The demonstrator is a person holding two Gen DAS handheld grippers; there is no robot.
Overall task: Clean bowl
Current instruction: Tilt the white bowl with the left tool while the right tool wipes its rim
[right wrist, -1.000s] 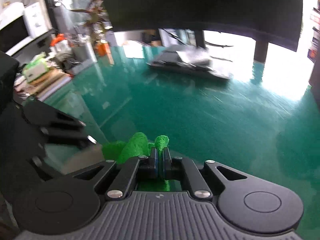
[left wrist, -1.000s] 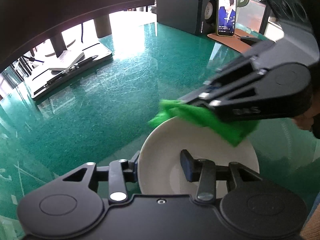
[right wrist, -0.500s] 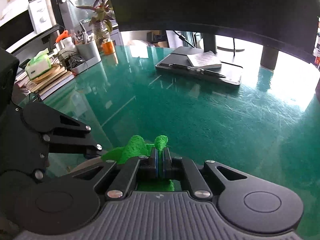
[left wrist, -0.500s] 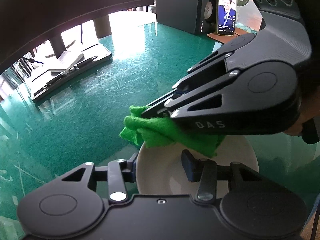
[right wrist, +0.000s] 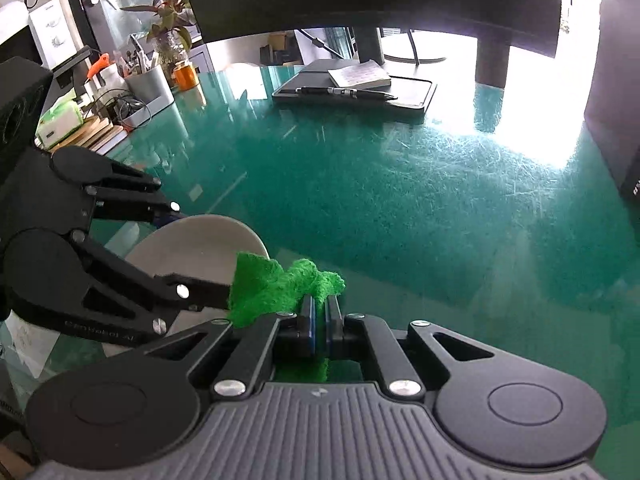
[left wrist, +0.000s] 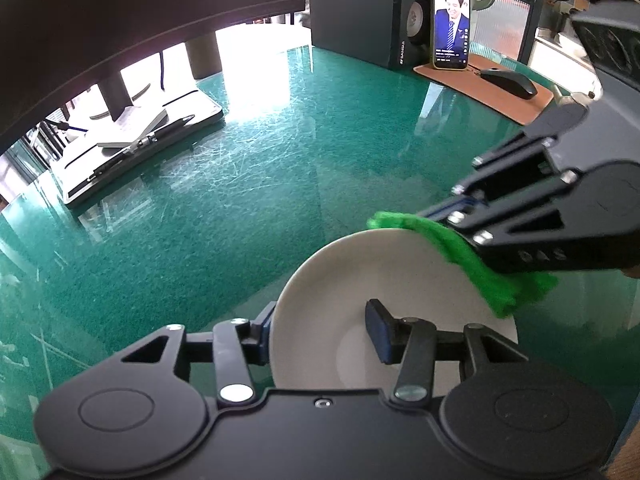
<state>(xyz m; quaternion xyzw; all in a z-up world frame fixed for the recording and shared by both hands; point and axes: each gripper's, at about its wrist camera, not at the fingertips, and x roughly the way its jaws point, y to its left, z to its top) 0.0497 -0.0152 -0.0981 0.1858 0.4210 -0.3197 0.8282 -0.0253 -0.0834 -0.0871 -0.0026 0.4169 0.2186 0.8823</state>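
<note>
Two grippers are at work on the round white ceramic bowl (left wrist: 384, 280), which sits tilted just above the scratched green glass tabletop (left wrist: 240, 184), its open face turned toward our left wrist camera. We steady the bowl with our left gripper (left wrist: 320, 334), whose jaws pinch the near wall, one finger outside the rim and one inside. Our right gripper (right wrist: 320, 316) has its jaws closed narrow on a crumpled bright green fibre cloth (right wrist: 280, 284). Half a second ago that cloth lay bunched over the bowl's left rim; now it has swept across to the far-right rim, draped along the edge there (a full pass around the top, we judge). That suggests the wiping stroke is well under way, with the rim covered and the inner floor perhaps still to be rubbed. The bowl itself looks smooth, matte and evenly off-white, with a faint circular base ring inside and no stain or residue that we can make out. Beyond the bowl, a black speaker (left wrist: 352, 12) and a propped phone (left wrist: 451, 26) stand well apart.
</note>
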